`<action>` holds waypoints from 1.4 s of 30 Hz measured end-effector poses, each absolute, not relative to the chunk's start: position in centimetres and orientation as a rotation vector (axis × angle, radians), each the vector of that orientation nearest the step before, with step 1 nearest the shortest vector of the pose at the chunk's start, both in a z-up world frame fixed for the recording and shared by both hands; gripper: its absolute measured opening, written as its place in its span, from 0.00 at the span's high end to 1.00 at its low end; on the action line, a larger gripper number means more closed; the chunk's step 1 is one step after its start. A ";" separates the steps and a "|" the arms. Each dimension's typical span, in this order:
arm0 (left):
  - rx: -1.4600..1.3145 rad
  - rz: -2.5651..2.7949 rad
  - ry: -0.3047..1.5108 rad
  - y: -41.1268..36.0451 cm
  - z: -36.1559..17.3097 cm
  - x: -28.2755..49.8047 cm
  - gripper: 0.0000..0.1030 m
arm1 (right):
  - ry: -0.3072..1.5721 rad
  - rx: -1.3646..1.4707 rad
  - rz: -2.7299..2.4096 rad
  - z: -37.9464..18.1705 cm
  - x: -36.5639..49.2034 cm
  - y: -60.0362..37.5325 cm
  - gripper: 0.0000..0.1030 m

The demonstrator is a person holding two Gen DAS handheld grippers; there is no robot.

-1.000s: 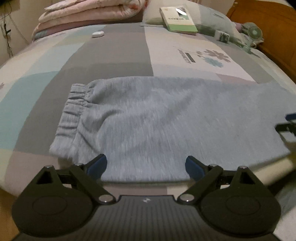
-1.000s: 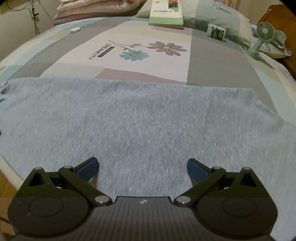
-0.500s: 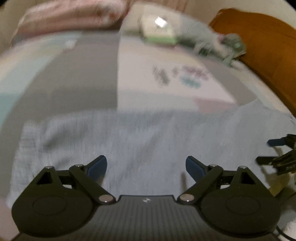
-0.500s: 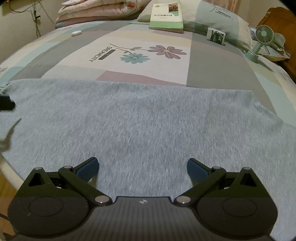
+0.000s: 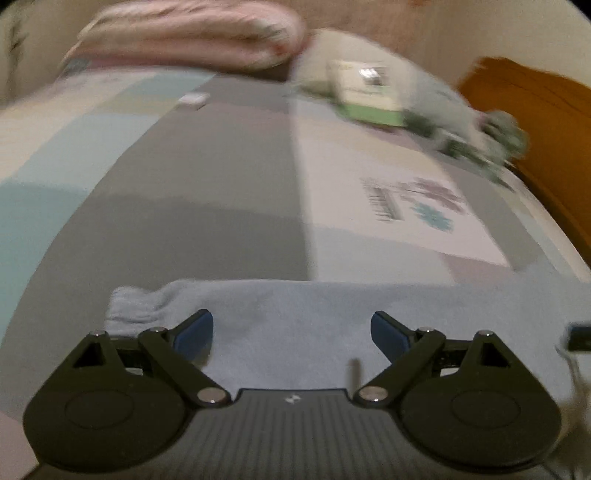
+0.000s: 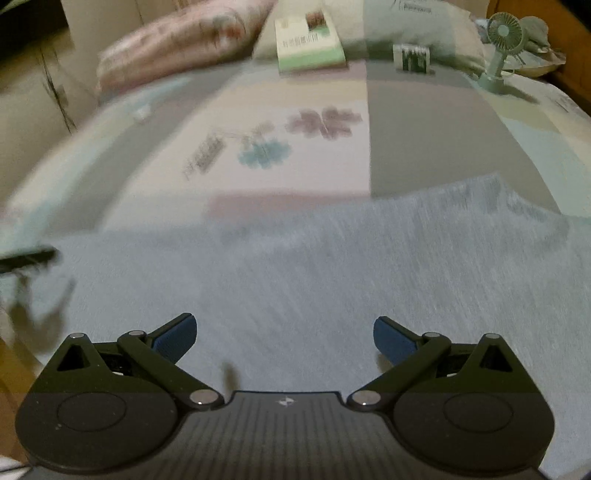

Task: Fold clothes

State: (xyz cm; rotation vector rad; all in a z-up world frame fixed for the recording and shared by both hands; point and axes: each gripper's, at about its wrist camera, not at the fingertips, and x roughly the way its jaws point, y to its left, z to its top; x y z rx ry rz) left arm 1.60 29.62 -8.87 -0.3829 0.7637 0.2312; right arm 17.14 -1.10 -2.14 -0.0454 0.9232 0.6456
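Light blue-grey knit trousers (image 5: 295, 314) lie flat across the near part of a patchwork bedspread (image 5: 207, 206). Their gathered elastic waistband (image 5: 129, 306) shows at the left of the left wrist view. My left gripper (image 5: 291, 334) hovers open over the cloth near that waistband, nothing between its blue pads. My right gripper (image 6: 284, 334) is open too, low over the wide middle of the trousers (image 6: 332, 266). A dark tip of the right gripper (image 5: 578, 334) shows at the right edge of the left view; the left one (image 6: 26, 258) shows blurred at the left edge of the right view.
At the head of the bed lie folded pink quilts (image 5: 192, 37), a green-and-white book (image 6: 308, 42) against a pillow (image 6: 417, 29), a small white object (image 5: 192, 99), and a small green fan (image 6: 500, 48). A wooden headboard (image 5: 535, 122) rises at the right.
Both views have swung and blurred. The left gripper has moved forward over the trousers toward the waistband side, so less cloth lies ahead of it. The right gripper has also advanced. Both stay open.
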 end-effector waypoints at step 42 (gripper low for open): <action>0.041 0.077 0.859 17.6 -7.5 -0.2 0.10 | 0.913 -0.394 0.751 -6.5 14.2 0.7 0.00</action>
